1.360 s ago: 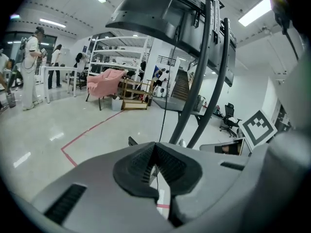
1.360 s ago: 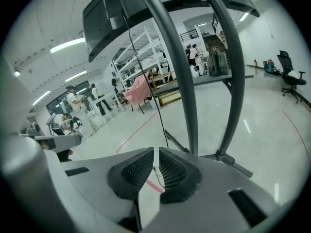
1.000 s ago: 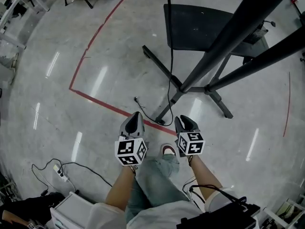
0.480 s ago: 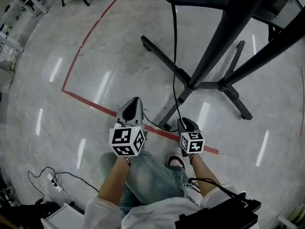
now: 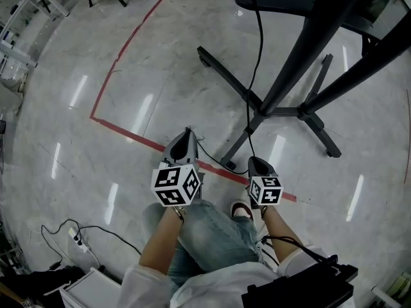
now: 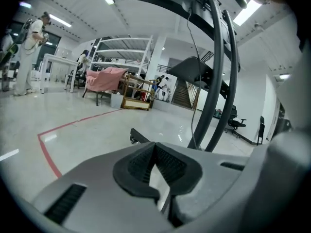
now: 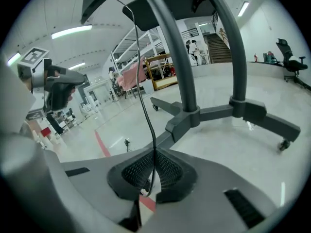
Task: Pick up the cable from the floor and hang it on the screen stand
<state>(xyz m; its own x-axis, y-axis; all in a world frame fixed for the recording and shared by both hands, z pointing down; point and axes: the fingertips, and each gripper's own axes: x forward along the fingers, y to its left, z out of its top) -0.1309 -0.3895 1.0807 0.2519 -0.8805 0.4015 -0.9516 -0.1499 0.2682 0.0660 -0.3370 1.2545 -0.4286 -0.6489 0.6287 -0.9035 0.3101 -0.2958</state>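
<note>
The cable (image 7: 140, 97) is clamped in the right gripper (image 7: 154, 152) near the foot of the screen stand (image 7: 178, 72), ready to be lifted; the left gripper (image 6: 155, 147) is held closed, empty

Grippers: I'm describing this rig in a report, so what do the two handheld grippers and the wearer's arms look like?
Both the left gripper and right gripper have light grey moulded shells tapering forward, jaws lined with black ribbed pads, and a white cube with black square markers at the back. The person wears white sleeves, forearms bare. A black wire trails by the right forearm.
</note>
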